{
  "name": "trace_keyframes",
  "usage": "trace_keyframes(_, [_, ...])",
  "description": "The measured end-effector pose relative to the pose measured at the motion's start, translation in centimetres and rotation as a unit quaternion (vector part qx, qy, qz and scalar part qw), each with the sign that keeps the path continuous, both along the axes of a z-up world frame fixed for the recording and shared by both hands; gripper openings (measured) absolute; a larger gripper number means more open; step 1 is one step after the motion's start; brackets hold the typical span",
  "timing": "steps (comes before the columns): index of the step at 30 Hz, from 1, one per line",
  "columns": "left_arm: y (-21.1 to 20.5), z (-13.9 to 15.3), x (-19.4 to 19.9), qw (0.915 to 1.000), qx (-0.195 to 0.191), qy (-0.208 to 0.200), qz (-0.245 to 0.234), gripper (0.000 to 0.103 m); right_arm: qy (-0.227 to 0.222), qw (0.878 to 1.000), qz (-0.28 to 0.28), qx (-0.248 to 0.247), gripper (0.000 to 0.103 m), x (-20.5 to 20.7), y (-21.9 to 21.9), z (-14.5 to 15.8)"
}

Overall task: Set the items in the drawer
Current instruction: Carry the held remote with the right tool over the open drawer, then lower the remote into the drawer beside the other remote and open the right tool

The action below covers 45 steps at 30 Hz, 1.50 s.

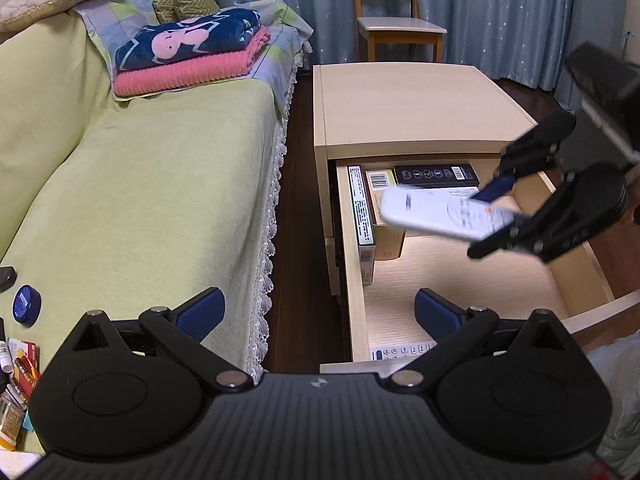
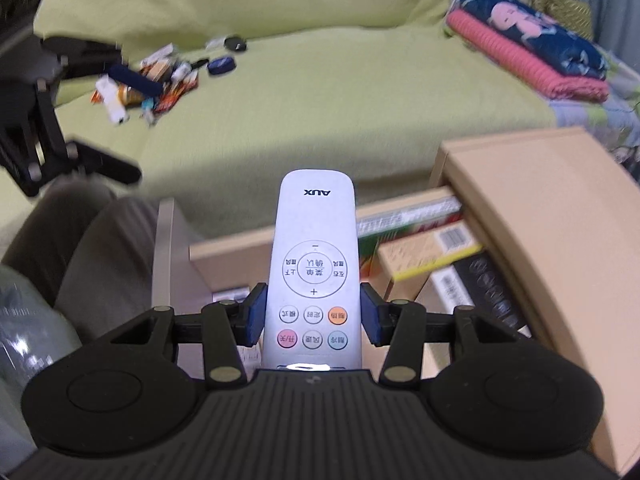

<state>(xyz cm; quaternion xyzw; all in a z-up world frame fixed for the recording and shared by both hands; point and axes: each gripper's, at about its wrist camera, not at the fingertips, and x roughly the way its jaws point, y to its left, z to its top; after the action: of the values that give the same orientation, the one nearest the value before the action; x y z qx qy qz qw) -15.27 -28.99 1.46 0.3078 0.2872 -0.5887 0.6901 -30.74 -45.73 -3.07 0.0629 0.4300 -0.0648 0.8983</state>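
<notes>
Item: white remote (image 2: 314,264), clamped in your right gripper (image 2: 314,316) above the open drawer (image 1: 358,280); left gripper (image 1: 318,312) apart, empty. Risk: release high, it strikes the boxes (image 1: 376,208).

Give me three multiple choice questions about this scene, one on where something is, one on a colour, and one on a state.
1. Where is the white remote?
A. On the bed
B. Between the right gripper's fingers, over the open drawer
C. On the chair

2. What colour is the lower folded blanket on the bed?
A. Pink
B. Brown
C. White

3. How is the left gripper?
A. Shut on a box
B. Shut on the remote
C. Open, holding nothing

Answers: B, blue pads clamp the remote's sides above the drawer; A, pink knit lies under the navy one; C, its fingers stand wide apart.
</notes>
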Motion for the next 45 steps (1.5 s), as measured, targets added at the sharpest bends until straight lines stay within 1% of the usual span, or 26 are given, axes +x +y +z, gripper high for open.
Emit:
trace_keyframes(9, [-0.2, -0.1, -0.1, 0.9998, 0.012, -0.002, 0.013, 0.102, 0.054, 0.997, 0.058, -0.003, 0.044, 0.8, -0.1, -6.6])
trace_keyframes(15, [-0.4, -0.3, 0.2, 0.9996, 0.016, 0.002, 0.022, 0.102, 0.075, 0.993, 0.094, -0.009, 0.044, 1.6, 0.2, -9.7])
trace_keyframes(24, [-0.6, -0.7, 0.6, 0.9994, 0.023, 0.007, 0.026, 0.102, 0.076, 0.989, 0.127, -0.025, 0.044, 2.0, 0.5, -11.2])
trace_keyframes(30, [-0.7, -0.8, 0.9, 0.9991, 0.029, 0.007, 0.03, 0.102, 0.071, 0.988, 0.132, -0.03, 0.044, 2.1, 0.5, -11.9])
trace_keyframes(39, [-0.9, -1.0, 1.0, 0.9989, 0.034, 0.007, 0.03, 0.102, 0.058, 0.989, 0.136, -0.021, 0.044, 2.1, 0.5, -12.3])
trace_keyframes(45, [-1.2, -1.0, 0.8, 0.999, 0.035, 0.007, 0.027, 0.102, 0.067, 0.987, 0.142, -0.017, 0.044, 2.0, 0.3, -12.1])
